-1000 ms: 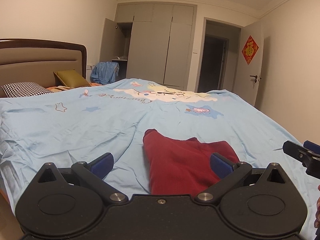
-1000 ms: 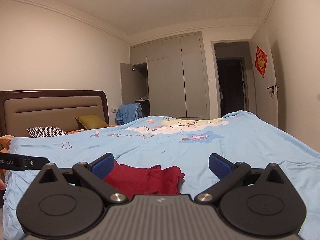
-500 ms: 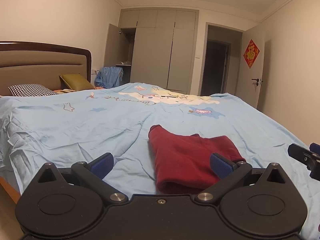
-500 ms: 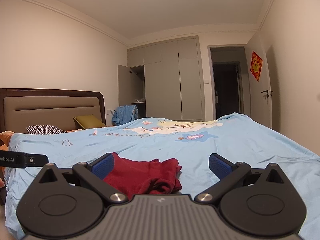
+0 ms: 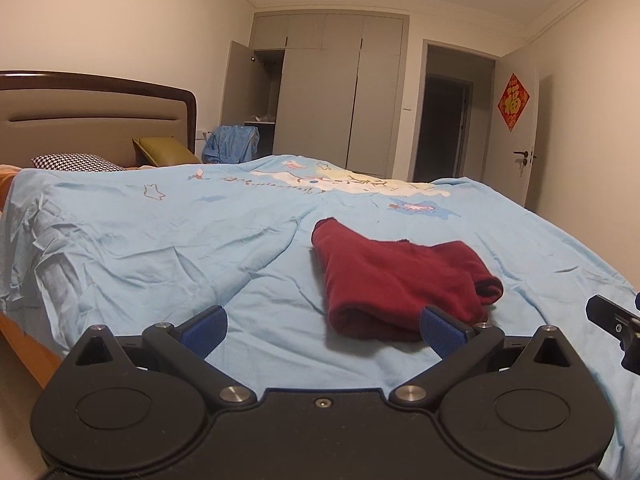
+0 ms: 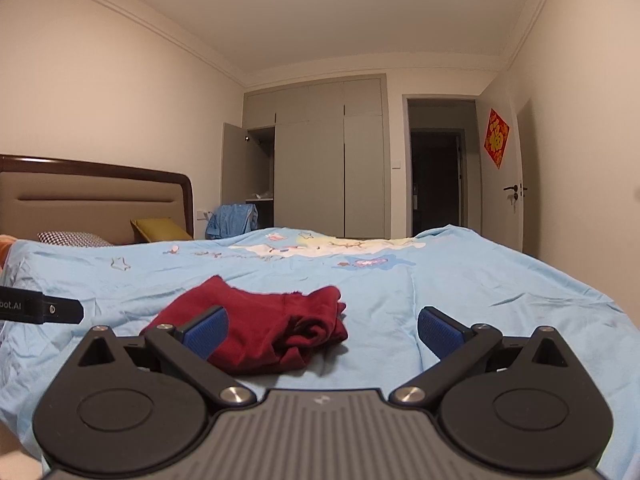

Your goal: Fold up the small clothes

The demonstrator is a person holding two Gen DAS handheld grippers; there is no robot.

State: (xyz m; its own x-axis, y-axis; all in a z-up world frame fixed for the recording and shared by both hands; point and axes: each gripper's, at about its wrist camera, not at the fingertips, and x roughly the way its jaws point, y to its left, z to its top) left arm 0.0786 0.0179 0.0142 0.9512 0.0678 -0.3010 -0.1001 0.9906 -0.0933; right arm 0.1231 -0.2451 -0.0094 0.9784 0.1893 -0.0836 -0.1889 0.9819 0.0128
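A dark red garment (image 5: 396,280) lies folded into a thick bundle on the light blue bedspread (image 5: 168,240). My left gripper (image 5: 323,330) hovers open just short of its near edge, nothing between the blue pads. In the right wrist view the same red garment (image 6: 272,332) sits left of centre, and my right gripper (image 6: 323,330) is open and empty, held back from the cloth. The tip of the right gripper shows at the far right of the left wrist view, and the left one pokes in at the left edge of the right wrist view.
The bed has a brown headboard (image 5: 96,116) with a checked pillow (image 5: 76,162) and an olive cushion (image 5: 164,150). A blue garment (image 5: 232,146) hangs by the open grey wardrobe (image 5: 328,100). A doorway (image 5: 444,128) and a white door stand at the back right. The bed's wooden edge drops off at left.
Both grippers have pulled back and away from the red garment, which now lies farther off and fully in view. Both stay open and the cloth has not moved.
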